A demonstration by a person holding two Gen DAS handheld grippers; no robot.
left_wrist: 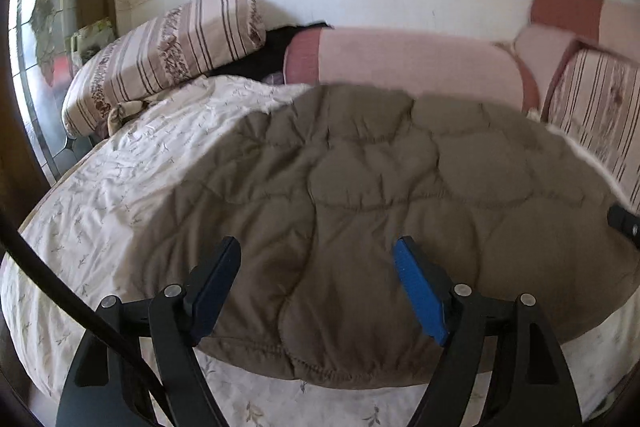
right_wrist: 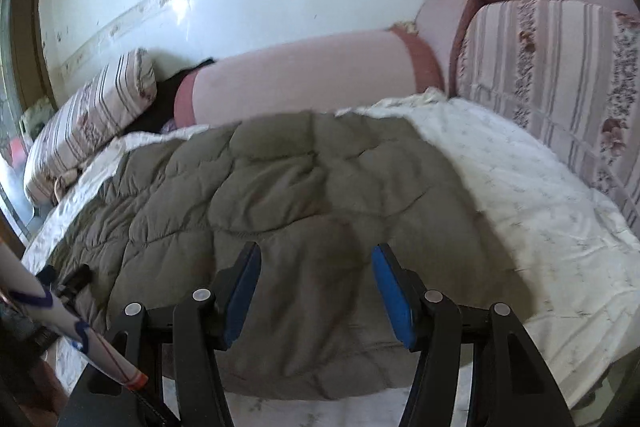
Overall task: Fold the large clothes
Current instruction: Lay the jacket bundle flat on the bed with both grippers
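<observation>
A big brown quilted garment [left_wrist: 360, 167] lies spread flat on a bed with a white flowered sheet [left_wrist: 120, 187]; its stitched near hem runs along the front. My left gripper [left_wrist: 318, 245] hovers open over that near edge, nothing between its blue pads. In the right wrist view the same brown quilted piece [right_wrist: 260, 187] covers the left and middle of the sheet [right_wrist: 520, 179]. My right gripper [right_wrist: 316, 251] stands open above its near right part, holding nothing. A person's white patterned sleeve [right_wrist: 60, 311] shows at the lower left.
A striped pillow [left_wrist: 168, 55] lies at the back left. A long pink bolster [left_wrist: 400, 63] runs along the white wall, and striped folded bedding [right_wrist: 560, 75] is stacked at the right. A window [left_wrist: 40, 27] is on the far left.
</observation>
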